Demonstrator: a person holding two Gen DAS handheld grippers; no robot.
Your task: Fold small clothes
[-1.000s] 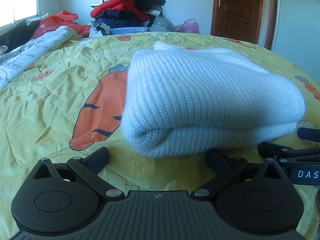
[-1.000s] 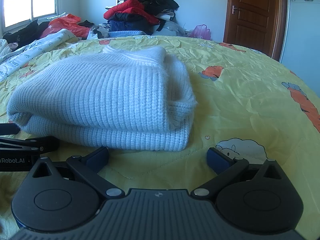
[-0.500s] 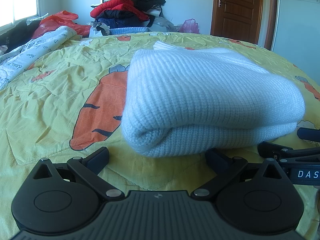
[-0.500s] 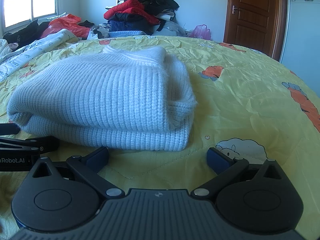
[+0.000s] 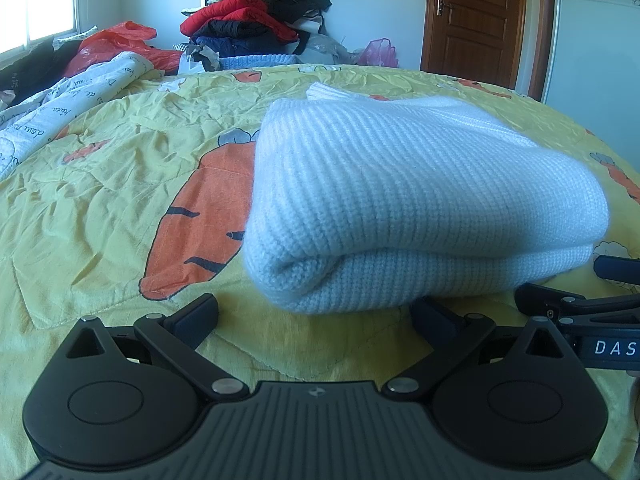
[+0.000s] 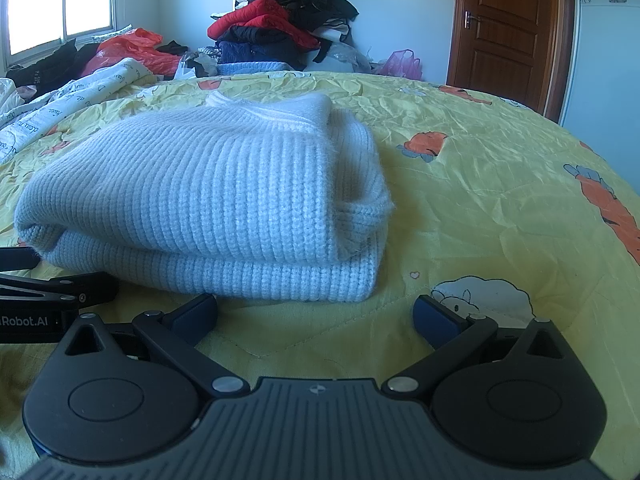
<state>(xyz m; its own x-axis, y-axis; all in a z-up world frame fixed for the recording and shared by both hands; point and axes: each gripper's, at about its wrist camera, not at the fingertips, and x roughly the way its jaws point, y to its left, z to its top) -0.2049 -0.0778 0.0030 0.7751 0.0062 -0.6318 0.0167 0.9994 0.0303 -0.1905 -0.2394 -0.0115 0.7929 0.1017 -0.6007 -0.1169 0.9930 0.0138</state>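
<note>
- The sweater [image 5: 420, 200] lies on the bed [image 5: 120, 184], folded into a thick, compact bundle with its ribbed collar [image 6: 268, 110] at the far end and the doubled edge facing both cameras.
- The left hand-held gripper [image 5: 316, 314] sits low on the quilt just in front of the bundle's left near corner, its jaws wide apart and holding nothing.
- The right hand-held gripper [image 6: 316, 314] rests the same way before the right near corner, jaws spread and empty; each tool's tip shows at the edge of the other's view, so they lie side by side.
- Judged from the neat stack and the free jaws, the folding of this piece looks finished or nearly so, and the step in hand is the release.
- The next move probably calls for either clamping the bundle's near edge on both sides to carry it off without letting the layers slide, or turning to another garment from the pile [image 6: 280, 24] beyond the bed.
- The knit is soft and bulky, so a shallow grip risks taking only the top layer.
</note>
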